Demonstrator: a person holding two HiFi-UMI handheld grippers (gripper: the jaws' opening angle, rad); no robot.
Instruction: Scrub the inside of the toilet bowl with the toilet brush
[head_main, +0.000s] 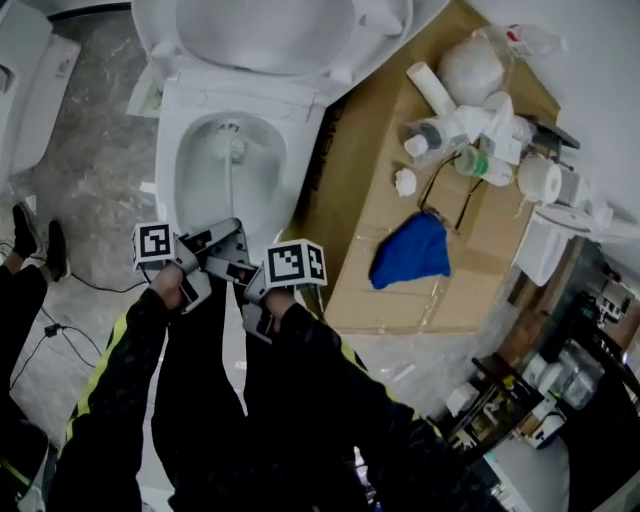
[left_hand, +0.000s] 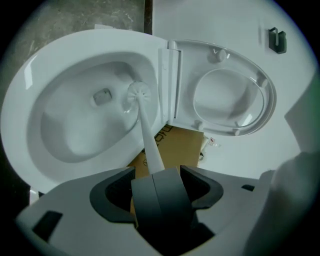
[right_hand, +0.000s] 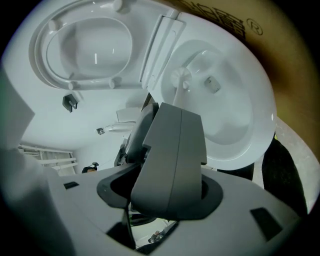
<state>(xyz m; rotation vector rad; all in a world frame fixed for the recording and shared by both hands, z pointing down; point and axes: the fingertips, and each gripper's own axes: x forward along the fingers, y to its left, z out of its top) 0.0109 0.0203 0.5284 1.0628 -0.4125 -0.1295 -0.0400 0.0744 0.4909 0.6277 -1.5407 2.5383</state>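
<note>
Left gripper (left_hand: 156, 174) jaws are clamped on the toilet brush (left_hand: 139, 94) handle, low on the shaft, probably so the long reach puts the bristle head down in the toilet bowl (head_main: 170, 165) near the drain. Right gripper (right_hand: 173, 107) jaws are pressed together just beside the left; the shaft runs behind their tips, so I can't tell if it's pinched there too, likely a steadying hold. Seat and lid (head_main: 270, 30) are up, so access from above is open. Limits on the stroke: the bowl rim all round and the seat hinge at the far end. Cardboard (head_main: 480, 235) butts against the bowl on the right, carrying a blue cloth (head_main: 412, 250) and bottles (head_main: 455, 130). Keep side swings short; vertical room is fine.
</note>
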